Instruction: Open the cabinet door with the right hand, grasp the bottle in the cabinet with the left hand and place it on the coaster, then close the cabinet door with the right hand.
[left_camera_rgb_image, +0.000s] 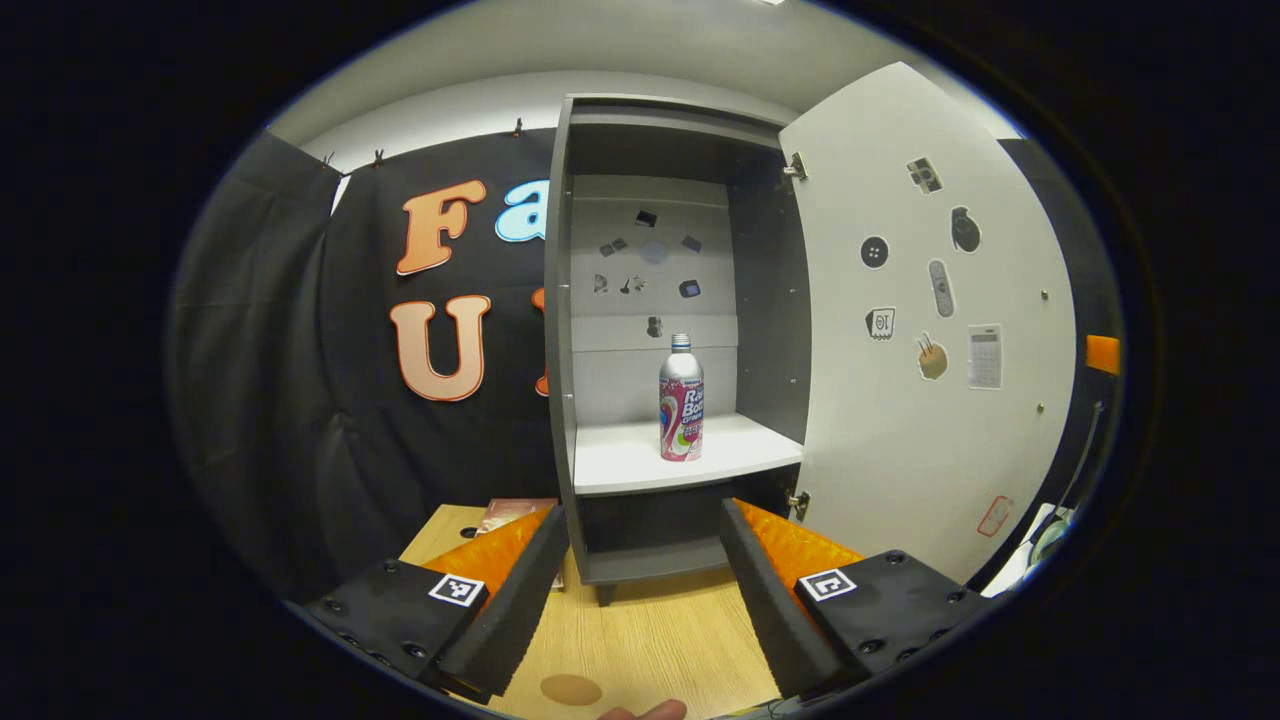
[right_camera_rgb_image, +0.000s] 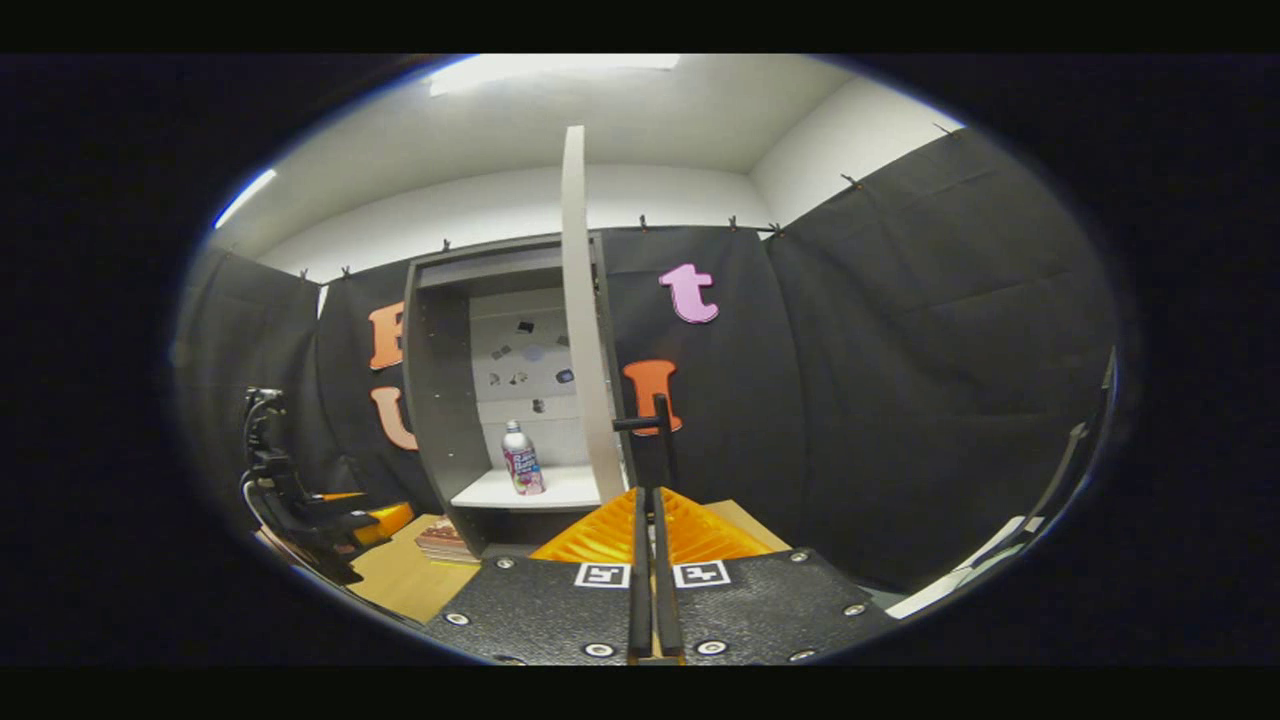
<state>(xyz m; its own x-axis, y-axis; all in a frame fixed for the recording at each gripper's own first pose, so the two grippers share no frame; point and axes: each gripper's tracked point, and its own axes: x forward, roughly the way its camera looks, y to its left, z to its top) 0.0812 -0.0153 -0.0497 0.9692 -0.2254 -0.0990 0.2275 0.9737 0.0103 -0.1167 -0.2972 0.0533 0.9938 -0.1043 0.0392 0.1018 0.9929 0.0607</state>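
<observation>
- left gripper (left_camera_rgb_image: 640, 590) spread wide, empty, near the cabinet (left_camera_rgb_image: 560, 300)
- right gripper (right_camera_rgb_image: 652, 560) pinched together by the handle (right_camera_rgb_image: 650, 425); grip unclear
- bottle (left_camera_rgb_image: 681, 400) upright on the far shelf (left_camera_rgb_image: 640, 460), door (left_camera_rgb_image: 920, 330) open
- likely rigid, slick metal; grasp mid-body

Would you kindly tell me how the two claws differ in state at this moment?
The left claw is spread wide and holds nothing, aimed at the bottle; the right claw is closed. The left claw is back from the cabinet, while the right claw sits at the door's handle.
</observation>
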